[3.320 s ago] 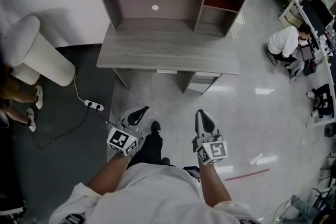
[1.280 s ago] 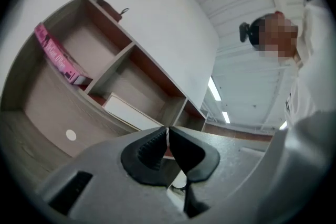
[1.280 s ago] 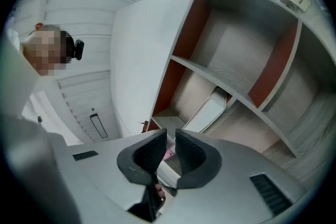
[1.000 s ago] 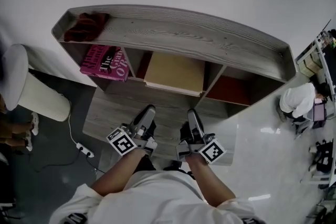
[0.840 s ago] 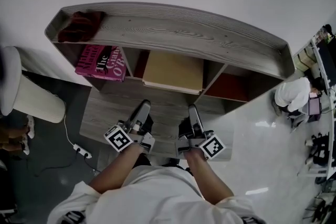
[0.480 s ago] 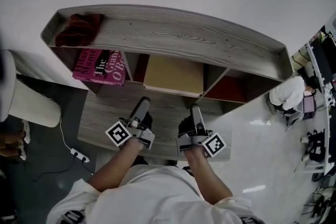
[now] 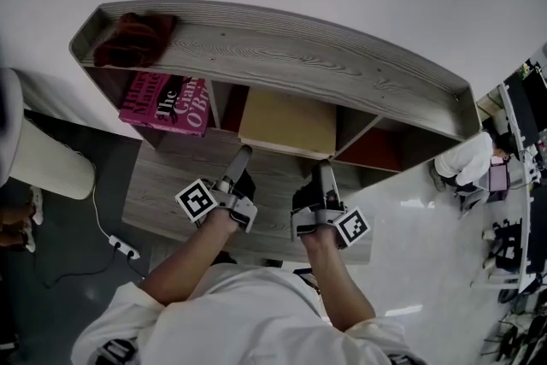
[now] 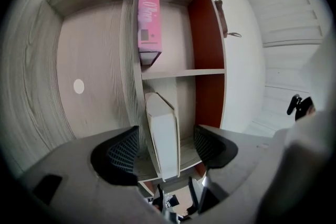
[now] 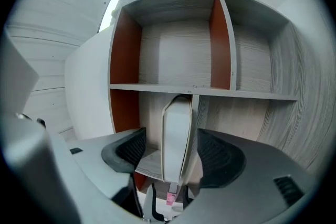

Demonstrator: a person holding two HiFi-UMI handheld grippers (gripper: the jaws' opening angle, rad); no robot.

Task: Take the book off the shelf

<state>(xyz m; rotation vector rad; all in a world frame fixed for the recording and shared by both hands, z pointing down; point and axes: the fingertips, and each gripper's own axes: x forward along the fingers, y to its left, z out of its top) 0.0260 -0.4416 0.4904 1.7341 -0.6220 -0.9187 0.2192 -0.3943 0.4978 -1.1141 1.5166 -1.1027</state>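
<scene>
Cream-coloured thick book (image 7: 288, 122) lay flat in the middle compartment of the grey wood-grain shelf (image 7: 282, 55). Just before that shelf, the left gripper (image 7: 243, 156) and right gripper (image 7: 326, 171) had just been opening their jaws. These stood wide, lined up on the book without touching it, likely readying a two-sided grip.

Matt grey wood grain all over the shelf (image 7: 299, 60), smooth pale paper cover on the book (image 7: 287, 122), ribbed matt black plastic on the fingers (image 8: 116, 153).
</scene>
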